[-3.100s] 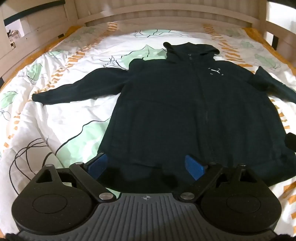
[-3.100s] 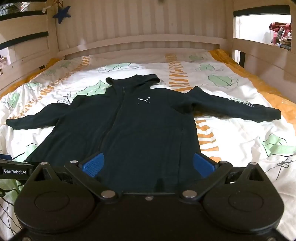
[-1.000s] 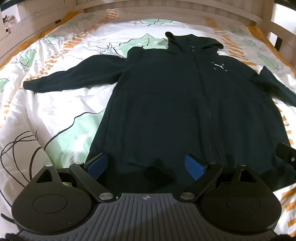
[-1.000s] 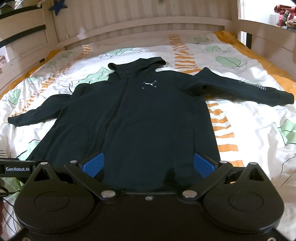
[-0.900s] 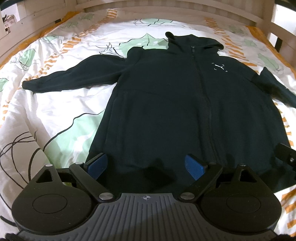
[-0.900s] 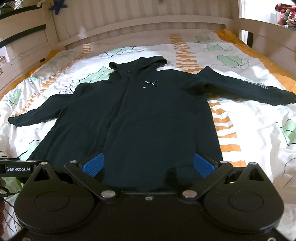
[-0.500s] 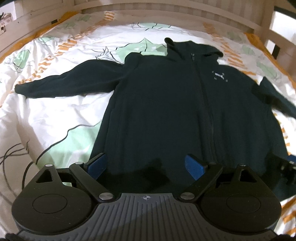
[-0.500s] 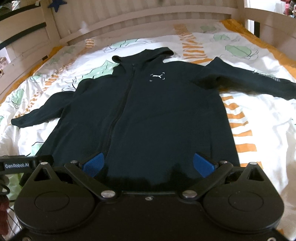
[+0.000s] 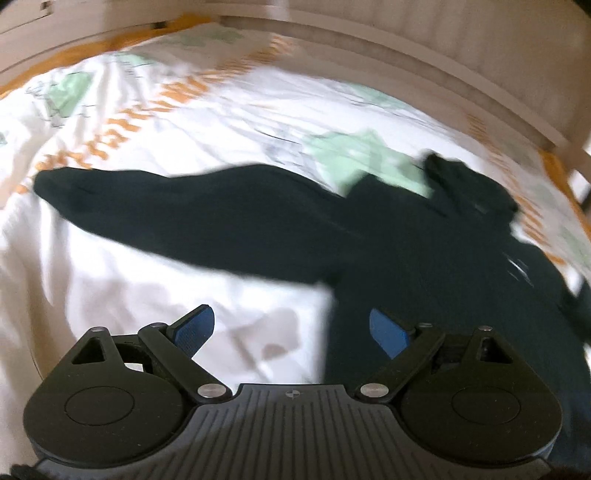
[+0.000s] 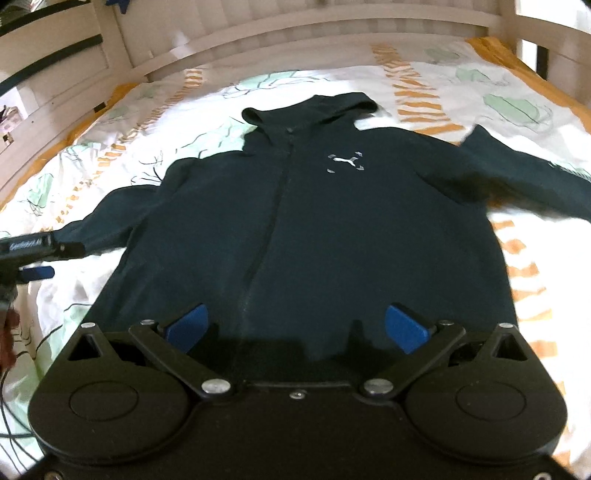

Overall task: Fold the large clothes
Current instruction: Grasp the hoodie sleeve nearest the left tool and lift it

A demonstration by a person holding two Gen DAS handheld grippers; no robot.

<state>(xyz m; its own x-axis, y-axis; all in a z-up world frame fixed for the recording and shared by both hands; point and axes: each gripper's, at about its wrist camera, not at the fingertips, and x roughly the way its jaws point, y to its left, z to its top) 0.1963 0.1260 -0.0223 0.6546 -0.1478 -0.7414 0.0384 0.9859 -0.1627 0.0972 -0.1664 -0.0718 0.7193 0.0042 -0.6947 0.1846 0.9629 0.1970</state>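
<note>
Since a second ago the left tool (image 9: 291, 328) has swung over toward the hoodie's (image 10: 295, 229) left sleeve (image 9: 192, 218), its view now blurred. Both tools stand released and empty, the right tool (image 10: 295, 328) apparently above the hem. Hoodie lies flat, front up, on the bed (image 10: 517, 258).

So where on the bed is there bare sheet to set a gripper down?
Bare bedsheet lies below the hoodie's outstretched sleeve, beside its body. More shows right of the body, under the other sleeve, and above the hood toward the headboard. The middle is covered by the hoodie.
</note>
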